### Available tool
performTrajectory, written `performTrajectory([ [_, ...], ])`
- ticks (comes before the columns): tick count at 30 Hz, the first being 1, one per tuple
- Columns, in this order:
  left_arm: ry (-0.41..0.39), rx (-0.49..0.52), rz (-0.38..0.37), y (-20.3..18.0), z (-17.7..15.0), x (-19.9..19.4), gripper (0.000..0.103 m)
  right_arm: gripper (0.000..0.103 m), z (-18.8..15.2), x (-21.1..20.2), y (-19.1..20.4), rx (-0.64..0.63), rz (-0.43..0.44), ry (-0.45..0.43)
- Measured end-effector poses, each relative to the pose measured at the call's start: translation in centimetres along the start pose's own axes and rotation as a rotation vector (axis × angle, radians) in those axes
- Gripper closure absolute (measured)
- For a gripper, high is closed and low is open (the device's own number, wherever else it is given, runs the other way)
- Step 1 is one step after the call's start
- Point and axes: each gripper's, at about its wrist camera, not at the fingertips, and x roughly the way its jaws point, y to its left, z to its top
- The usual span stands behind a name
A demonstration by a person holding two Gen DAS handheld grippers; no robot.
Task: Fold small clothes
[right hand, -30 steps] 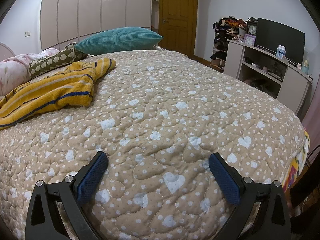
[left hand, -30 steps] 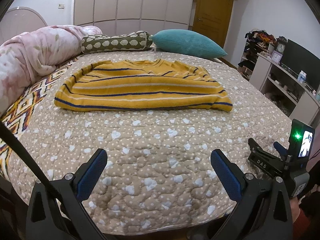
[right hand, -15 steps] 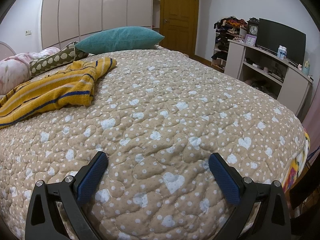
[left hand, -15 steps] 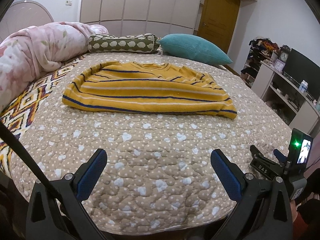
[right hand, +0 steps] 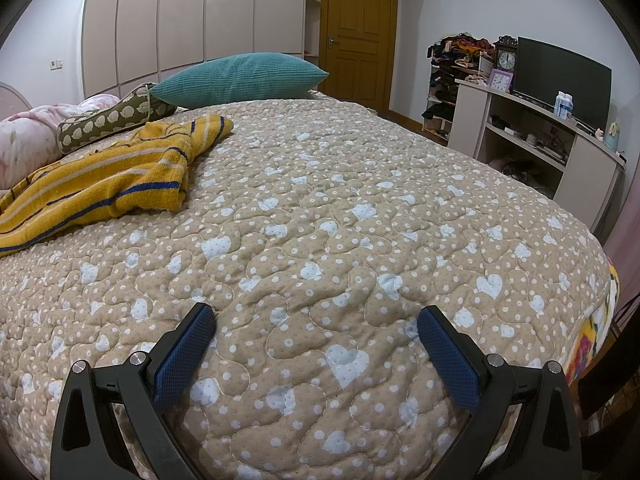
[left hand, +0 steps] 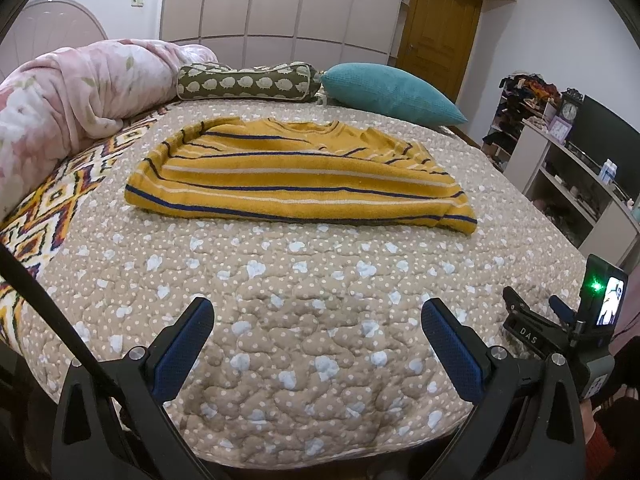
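Observation:
A yellow sweater with blue and white stripes (left hand: 296,176) lies folded on the beige heart-patterned quilt (left hand: 304,320), in the middle of the bed. It also shows at the left of the right wrist view (right hand: 100,184). My left gripper (left hand: 318,344) is open and empty, held over the quilt near the bed's front edge, well short of the sweater. My right gripper (right hand: 316,348) is open and empty over the quilt, to the right of the sweater. Its body shows at the right edge of the left wrist view (left hand: 560,328).
A pink floral duvet (left hand: 68,100) lies along the left side. A green patterned bolster (left hand: 248,82) and a teal pillow (left hand: 392,94) lie at the head of the bed. A TV cabinet (right hand: 540,148) stands to the right of the bed.
The left gripper has moved a little and tilted, so the sweater sits lower and larger in its view. The right gripper has hardly moved. Both stay open.

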Motion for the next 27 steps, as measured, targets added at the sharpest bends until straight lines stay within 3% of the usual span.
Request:
performTrajectory([
  [27, 0.017, 0.004, 0.001, -0.08, -0.44, 0.61, 0.0, 0.0, -0.08, -0.08, -0.03, -0.003, 0.0, -0.005],
])
